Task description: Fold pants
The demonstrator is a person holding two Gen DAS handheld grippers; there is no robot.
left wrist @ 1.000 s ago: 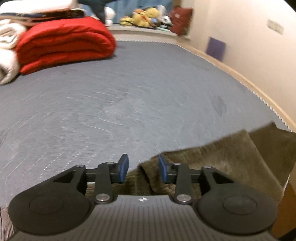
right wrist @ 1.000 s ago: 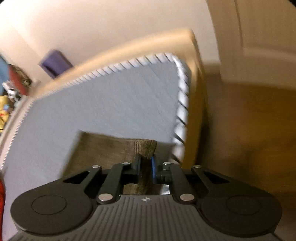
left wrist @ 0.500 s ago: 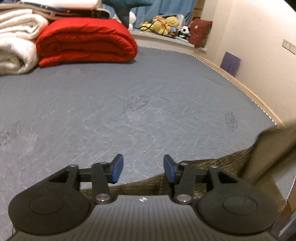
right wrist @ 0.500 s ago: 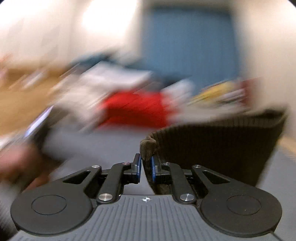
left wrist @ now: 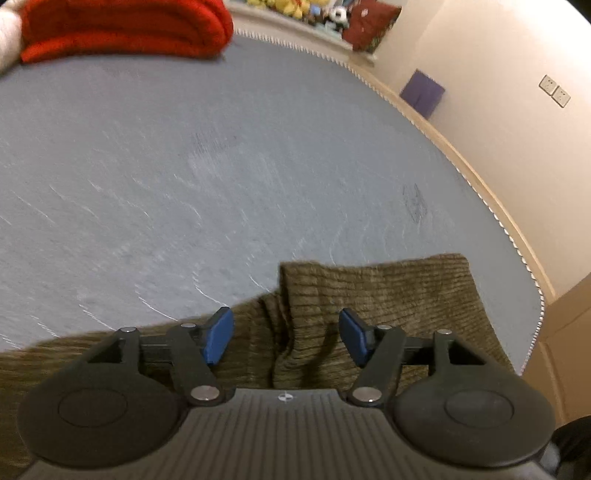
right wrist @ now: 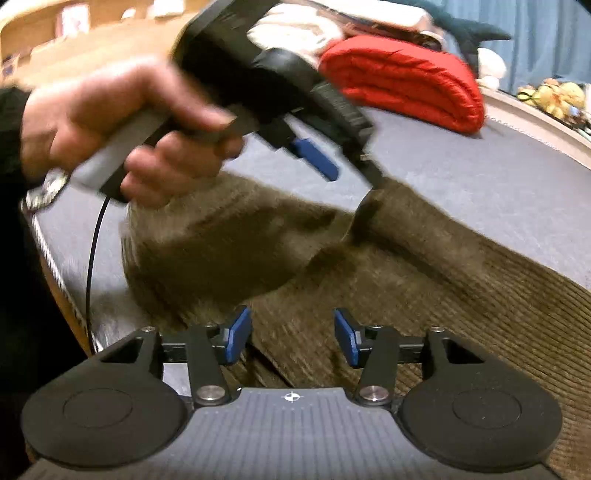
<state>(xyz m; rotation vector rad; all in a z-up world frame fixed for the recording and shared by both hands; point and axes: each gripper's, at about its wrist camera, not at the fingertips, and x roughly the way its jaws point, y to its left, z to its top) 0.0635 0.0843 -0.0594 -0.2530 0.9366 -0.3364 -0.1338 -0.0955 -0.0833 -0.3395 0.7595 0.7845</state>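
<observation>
Both grippers, left gripper (left wrist: pixel 284 338) and right gripper (right wrist: pixel 291 341), spread wide, empty. Pants (left wrist: pixel 369 295) on bed (left wrist: pixel 221 166), 6 o'clock by the edge. Risk: bunched ridge sets a crooked fold.

bed: grey mattress (left wrist: pixel 221 155); red blanket (left wrist: pixel 122 33) | wall: cream (left wrist: pixel 498 55); sockets (left wrist: pixel 554 90) | curtain: blue (right wrist: pixel 535 33)
</observation>
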